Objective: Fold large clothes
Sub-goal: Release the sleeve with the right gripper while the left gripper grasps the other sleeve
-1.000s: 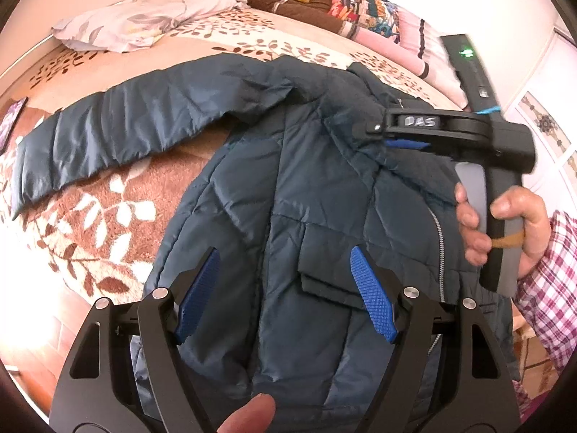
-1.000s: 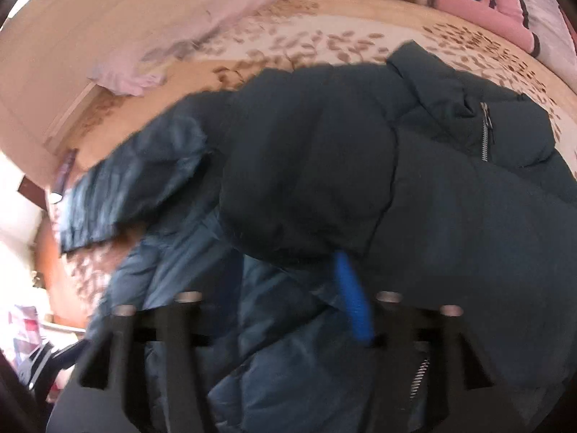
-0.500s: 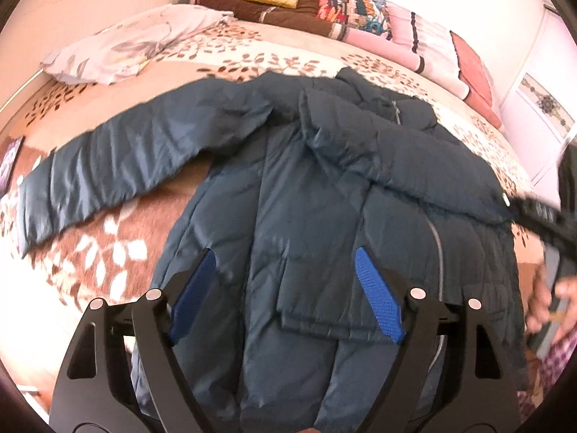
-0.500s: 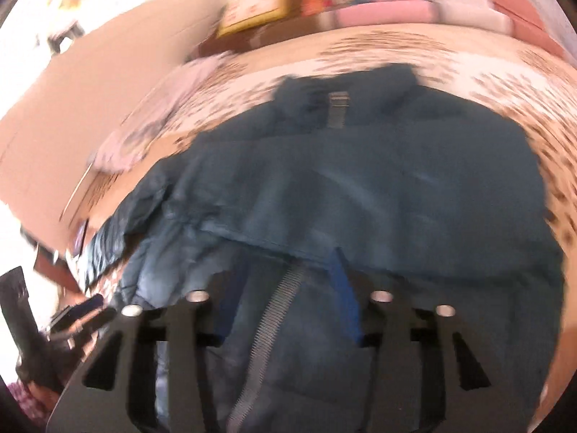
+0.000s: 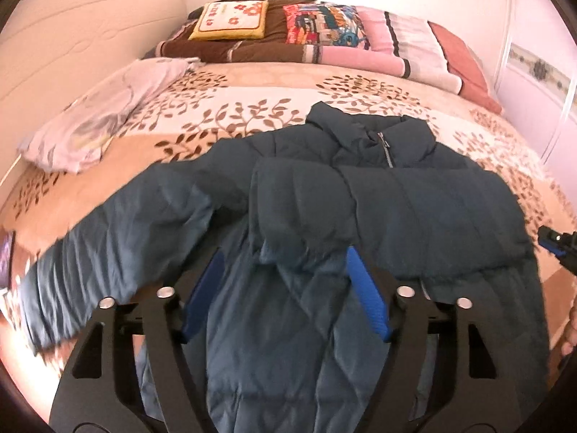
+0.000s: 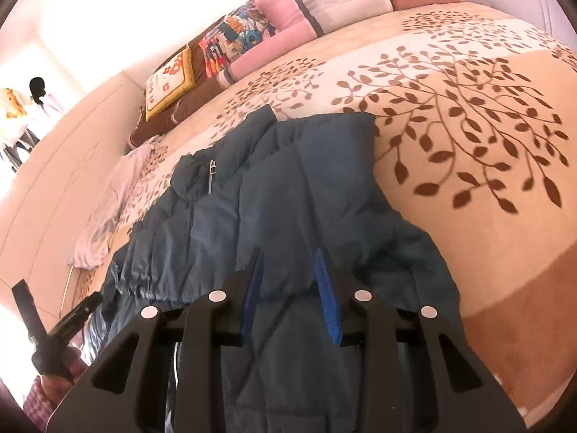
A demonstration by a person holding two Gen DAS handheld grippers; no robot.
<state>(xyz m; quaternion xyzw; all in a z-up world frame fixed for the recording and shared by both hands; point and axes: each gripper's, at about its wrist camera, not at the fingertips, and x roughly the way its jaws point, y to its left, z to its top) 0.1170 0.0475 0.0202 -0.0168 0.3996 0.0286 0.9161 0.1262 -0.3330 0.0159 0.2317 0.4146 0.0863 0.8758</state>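
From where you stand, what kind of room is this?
Most likely a bedroom at home: a wide bed with a leaf-print cover, pillows stacked along its far side, and a dark blue padded jacket spread on it.

Leaf-print bedspread (image 5: 274, 108); pillows (image 5: 230, 21) at headboard, lilac cloth (image 5: 97, 115) left.

Jacket (image 5: 360, 216) — quilted cloth, faint sheen; bedspread (image 5: 252, 108) matt.

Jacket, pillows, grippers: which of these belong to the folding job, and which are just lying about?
Job:
jacket
left gripper
right gripper

Lying about:
bedspread
yellow cushion
crumpled pale cloth
pink pillows
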